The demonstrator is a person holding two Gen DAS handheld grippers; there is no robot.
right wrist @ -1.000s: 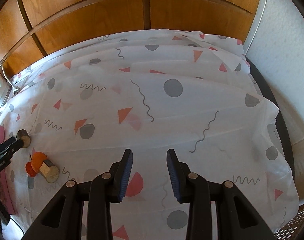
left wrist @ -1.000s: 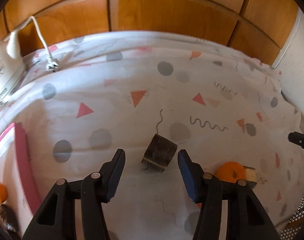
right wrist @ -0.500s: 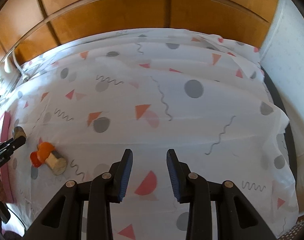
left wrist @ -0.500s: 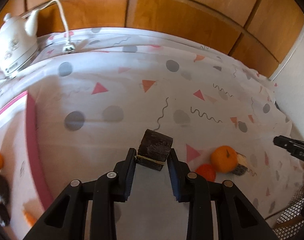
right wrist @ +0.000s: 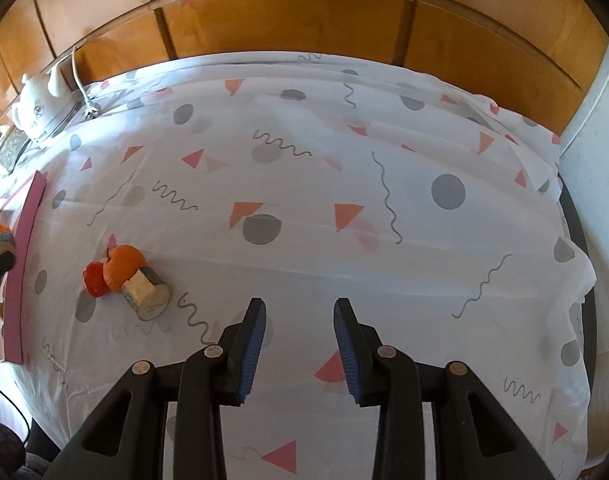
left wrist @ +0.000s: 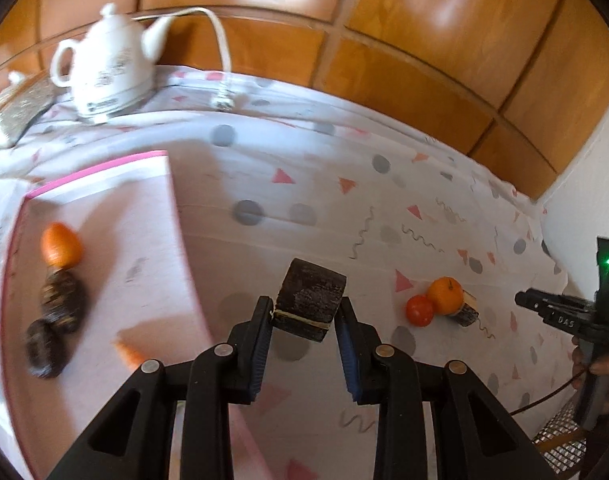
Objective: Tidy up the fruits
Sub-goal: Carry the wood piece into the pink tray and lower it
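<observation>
The left hand-held gripper (left wrist: pixel 304 316) clamps a dark, rough-barked wood round (left wrist: pixel 309 305) between its blue ribbed pads and carries it clear of the counter (right wrist: pixel 384 240), which is draped in a white cloth printed with grey dots, coral triangles and squiggles. A second ago the round lay on the cloth between wide-open jaws; now it is pinched at its two flat sides and has swung left toward the pink-rimmed tray (left wrist: pixel 176 200), whose right edge sits just left of the load. That puts one more piece on its way to the collection, judging by what the tray already holds: an orange fruit (left wrist: pixel 60 245) and two dark, blurred lumps (left wrist: pixel 52 324) near it.

Still waiting on the cloth, to the right, are a smooth red fruit (left wrist: pixel 419 310), a dimpled orange (left wrist: pixel 445 295) touching it, and a pale-faced log slice (right wrist: pixel 146 294) the orange leans against. The right hand-held gripper (right wrist: pixel 300 340) hangs over bare cloth, jaws narrowly apart and empty. A glossy white teapot (left wrist: pixel 108 68) stands at the far left, before wood panelling.
</observation>
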